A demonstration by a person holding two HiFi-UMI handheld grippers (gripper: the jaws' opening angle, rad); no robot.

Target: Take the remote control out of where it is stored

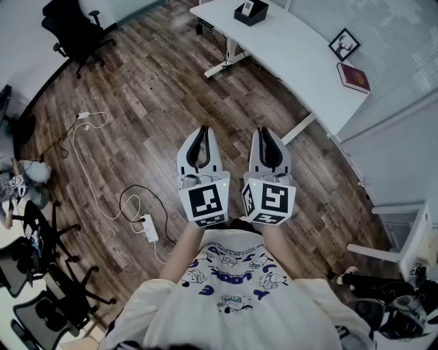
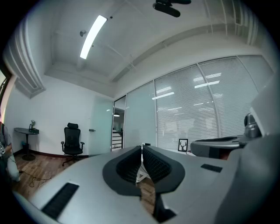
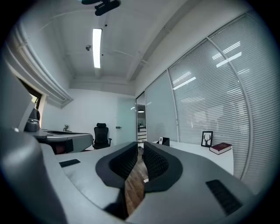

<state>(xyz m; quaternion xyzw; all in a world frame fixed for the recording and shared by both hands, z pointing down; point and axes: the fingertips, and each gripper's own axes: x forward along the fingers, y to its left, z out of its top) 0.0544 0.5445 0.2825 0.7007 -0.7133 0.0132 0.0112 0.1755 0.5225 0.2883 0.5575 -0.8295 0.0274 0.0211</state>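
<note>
White desk (image 1: pixel 294 48) well ahead of you. Left gripper (image 1: pixel 200 135) and right gripper (image 1: pixel 267 137) are both pinched together, empty, held level. Approach step, nothing reached yet. The remote likely sits in that black holder (image 1: pixel 250 12) — too small to confirm — so walk over and spread one gripper's jaws.

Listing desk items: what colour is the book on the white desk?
The book is dark red, clearest in the head view.
</note>
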